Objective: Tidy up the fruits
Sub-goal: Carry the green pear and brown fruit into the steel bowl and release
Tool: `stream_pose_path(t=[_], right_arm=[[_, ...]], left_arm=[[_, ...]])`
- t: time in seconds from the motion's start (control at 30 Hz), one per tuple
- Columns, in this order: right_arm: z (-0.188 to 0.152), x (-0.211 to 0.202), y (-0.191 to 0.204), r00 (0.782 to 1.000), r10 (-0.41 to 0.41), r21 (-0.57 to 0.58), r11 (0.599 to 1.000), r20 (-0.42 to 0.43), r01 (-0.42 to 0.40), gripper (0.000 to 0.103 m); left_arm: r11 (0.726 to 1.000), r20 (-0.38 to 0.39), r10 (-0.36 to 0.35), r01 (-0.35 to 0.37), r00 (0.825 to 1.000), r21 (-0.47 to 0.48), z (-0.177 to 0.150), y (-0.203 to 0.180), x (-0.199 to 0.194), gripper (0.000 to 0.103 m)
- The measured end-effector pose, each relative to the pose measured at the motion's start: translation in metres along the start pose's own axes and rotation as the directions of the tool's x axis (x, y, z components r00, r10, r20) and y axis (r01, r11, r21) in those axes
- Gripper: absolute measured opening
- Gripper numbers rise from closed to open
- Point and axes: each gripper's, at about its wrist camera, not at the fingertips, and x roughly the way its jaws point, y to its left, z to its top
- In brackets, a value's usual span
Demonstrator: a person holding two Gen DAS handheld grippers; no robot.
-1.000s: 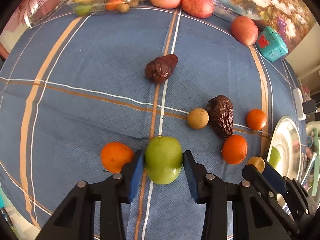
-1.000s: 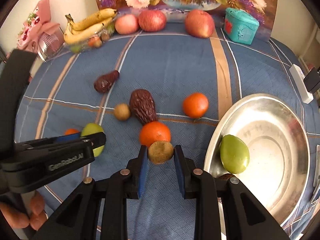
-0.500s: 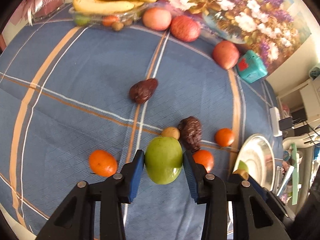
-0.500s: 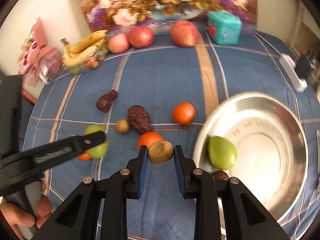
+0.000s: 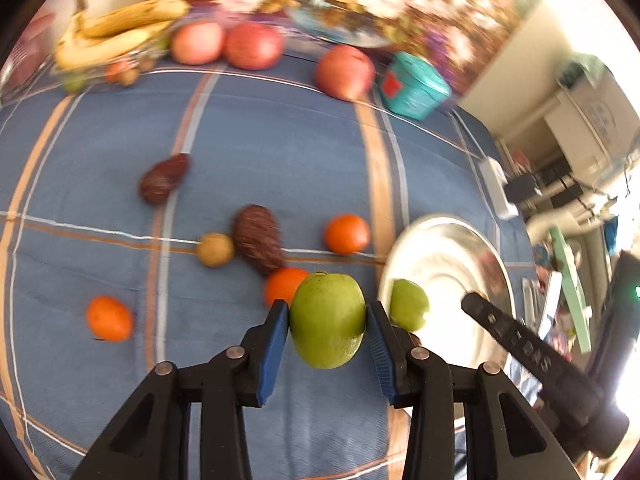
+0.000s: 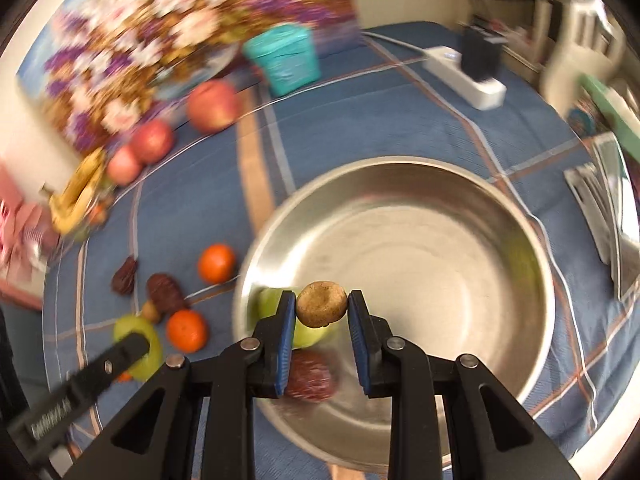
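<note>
My left gripper (image 5: 327,320) is shut on a green apple (image 5: 327,319) and holds it above the blue cloth, just left of the steel bowl (image 5: 452,248). My right gripper (image 6: 321,310) is shut on a small brown fruit (image 6: 321,304) and holds it over the near-left part of the steel bowl (image 6: 440,208). Another green fruit (image 6: 270,304) and a dark red date (image 6: 310,376) lie in the bowl under my right gripper. The green fruit in the bowl also shows in the left wrist view (image 5: 408,304).
On the cloth lie three oranges (image 5: 346,234) (image 5: 108,318) (image 5: 282,284), two dark dates (image 5: 258,238) (image 5: 164,178) and a small brown fruit (image 5: 215,249). Apples (image 5: 344,72), bananas (image 5: 120,32) and a teal box (image 5: 412,86) stand at the back. A white power strip (image 6: 464,76) lies at the far right.
Both grippers have lifted and swung right with their fruit. The right one now hangs over the bowl; the left one has come close to the bowl's left rim.
</note>
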Motion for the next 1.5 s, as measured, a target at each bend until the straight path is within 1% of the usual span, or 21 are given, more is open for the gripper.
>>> stream_pose_path(t=[0.1, 0.2, 0.33, 0.43, 0.6, 0.77, 0.83, 0.97, 1.07, 1.2, 1.3, 1.4, 1.43, 1.5], right_arm=[[0.003, -0.002, -0.015, 1.000, -0.006, 0.054, 0.999, 0.008, 0.005, 0.028], [0.005, -0.007, -0.026, 1.000, -0.004, 0.090, 0.996, 0.025, 0.001, 0.028], [0.006, -0.011, -0.031, 0.999, -0.017, 0.104, 0.994, 0.036, 0.013, 0.028], [0.006, -0.007, -0.032, 0.999, -0.024, 0.109, 0.994, 0.023, 0.021, 0.028], [0.004, -0.004, -0.037, 1.000, -0.027, 0.123, 0.992, -0.001, 0.027, 0.028], [0.003, -0.003, -0.037, 0.999, -0.031, 0.125, 0.992, -0.009, 0.032, 0.028], [0.003, -0.002, -0.037, 0.999, -0.031, 0.124, 0.992, -0.011, 0.032, 0.028], [0.003, -0.002, -0.038, 1.000, -0.029, 0.129, 0.991, -0.011, 0.031, 0.028], [0.004, -0.002, -0.037, 0.999, -0.030, 0.129, 0.991, -0.012, 0.032, 0.028], [0.004, -0.002, -0.037, 0.999, -0.029, 0.128, 0.991, -0.014, 0.031, 0.029], [0.003, -0.001, -0.036, 0.999, -0.029, 0.127, 0.991, -0.017, 0.031, 0.029], [0.003, 0.000, -0.036, 0.999, -0.028, 0.121, 0.992, -0.021, 0.030, 0.029], [0.002, 0.000, -0.035, 0.999, -0.027, 0.119, 0.993, -0.023, 0.029, 0.029], [0.002, 0.001, -0.032, 0.999, -0.020, 0.112, 0.993, -0.026, 0.023, 0.029]], left_arm=[[0.998, -0.021, -0.048, 0.049, 0.999, 0.048, -0.006, -0.022, 0.006, 0.042], [0.991, -0.039, -0.073, 0.077, 0.997, 0.114, -0.014, -0.044, 0.012, 0.042], [0.978, -0.055, -0.082, 0.091, 0.995, 0.190, -0.021, -0.068, 0.019, 0.042], [0.966, -0.077, -0.091, 0.107, 0.993, 0.235, -0.028, -0.082, 0.024, 0.042], [0.949, -0.105, -0.060, 0.090, 0.993, 0.304, -0.037, -0.095, 0.035, 0.042], [0.944, -0.140, -0.046, 0.088, 0.989, 0.318, -0.041, -0.093, 0.041, 0.043], [0.941, -0.139, -0.038, 0.082, 0.990, 0.328, -0.042, -0.093, 0.041, 0.044], [0.942, -0.135, -0.068, 0.109, 0.988, 0.319, -0.040, -0.094, 0.039, 0.045], [0.943, -0.125, -0.047, 0.085, 0.991, 0.321, -0.039, -0.092, 0.039, 0.046], [0.955, -0.125, -0.051, 0.085, 0.991, 0.284, -0.034, -0.085, 0.040, 0.046], [0.964, -0.113, -0.030, 0.059, 0.993, 0.261, -0.030, -0.077, 0.040, 0.047], [0.974, -0.100, 0.023, 0.000, 0.995, 0.225, -0.025, -0.063, 0.041, 0.050], [0.979, -0.091, 0.058, -0.039, 0.994, 0.198, -0.023, -0.055, 0.041, 0.052], [0.981, -0.060, 0.135, -0.124, 0.989, 0.152, -0.017, -0.041, 0.037, 0.054]])
